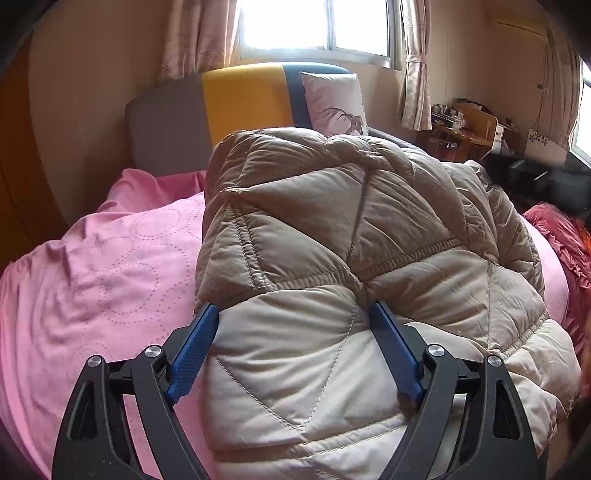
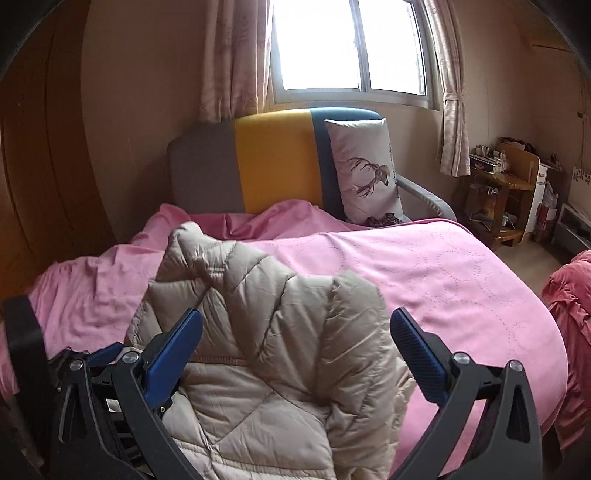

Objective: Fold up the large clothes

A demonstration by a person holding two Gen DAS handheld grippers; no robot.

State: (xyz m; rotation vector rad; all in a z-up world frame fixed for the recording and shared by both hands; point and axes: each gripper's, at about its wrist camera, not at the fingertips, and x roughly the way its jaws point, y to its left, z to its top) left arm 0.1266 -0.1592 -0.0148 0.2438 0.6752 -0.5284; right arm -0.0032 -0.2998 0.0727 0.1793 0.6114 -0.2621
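Bedroom, pink bedspread (image 1: 110, 266) as the work surface, headboard (image 1: 236, 99) in grey, yellow and blue under a bright window (image 1: 314, 26).

Left wrist view: we see the left gripper (image 1: 293, 325) with jaws spread wide. Jacket (image 1: 351, 240), beige quilted puffer, bulges up between the blue pads (image 1: 192, 354) and runs on well past the tips toward the headboard. Both pads sit right against the fabric, left pad at the jacket's edge, right pad pushed into a quilted panel; we can't tell if they press or only touch, no fold is pinched. Bedspread is outside the left jaw. Deer-print pillow (image 1: 332, 103) far ahead, beyond the jacket. Wooden shelf (image 1: 465, 129) and red ruffled cloth (image 1: 561, 236) lie off to the right of the right jaw.

Right wrist view: right gripper (image 2: 295, 325) also wide open, nothing clamped. Jacket lies bunched between and below the jaws, a raised fold standing up ahead of the left pad. Left pad just beside the fabric, right pad clear of it with bare bedspread behind. Part of the left gripper shows outside the left jaw, low at the frame's left edge.
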